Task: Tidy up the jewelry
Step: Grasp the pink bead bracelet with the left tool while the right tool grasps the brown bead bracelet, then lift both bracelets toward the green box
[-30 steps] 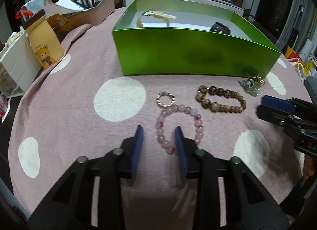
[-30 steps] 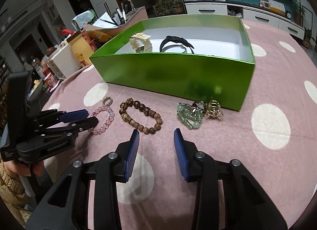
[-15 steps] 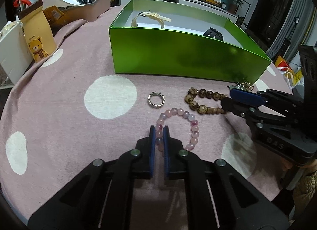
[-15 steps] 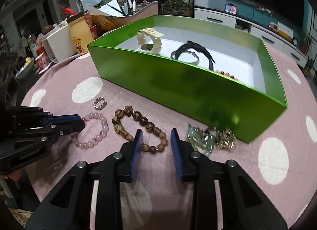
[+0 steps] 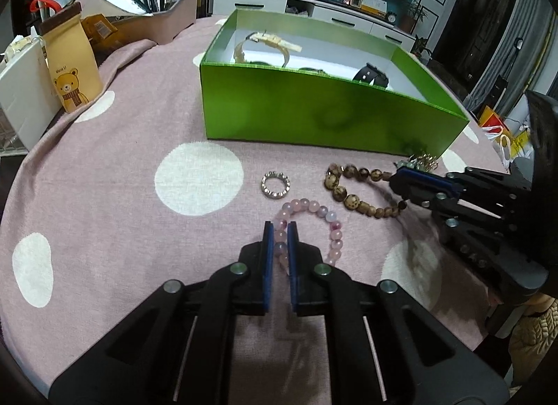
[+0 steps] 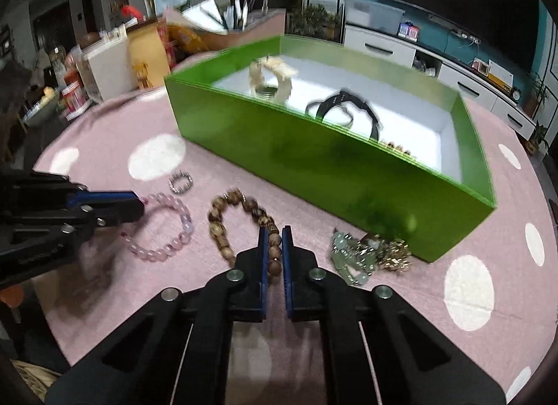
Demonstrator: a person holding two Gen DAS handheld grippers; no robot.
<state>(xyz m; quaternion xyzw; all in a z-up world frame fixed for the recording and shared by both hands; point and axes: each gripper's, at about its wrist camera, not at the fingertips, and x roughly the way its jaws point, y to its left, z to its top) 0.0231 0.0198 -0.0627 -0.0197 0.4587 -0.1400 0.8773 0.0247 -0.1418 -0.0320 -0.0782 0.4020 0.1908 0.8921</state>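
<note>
My left gripper [image 5: 280, 230] is shut on the near left side of a pink bead bracelet [image 5: 303, 203] that lies on the pink dotted cloth. In the right wrist view my right gripper [image 6: 274, 234] has its jaws closing on a brown wooden bead bracelet [image 6: 218, 227], and the pads press on its beads. Between the two bracelets, a little farther back, lies a small silver ring [image 5: 275, 185]. Behind them stands the open green box [image 5: 314, 115], with a cream watch [image 5: 265, 46] and a black watch [image 6: 345, 105] inside.
A tangle of pale green and gold jewellery [image 6: 366, 255] lies against the box's near right corner. At the far left stand a paper bag with a bear [image 5: 71, 70], a white container [image 5: 21, 91] and a tray of pens [image 5: 153, 18].
Both grippers went from open to shut: the left on the pink bracelet, the right moved left from the green-gold tangle and closed on the brown bracelet.
</note>
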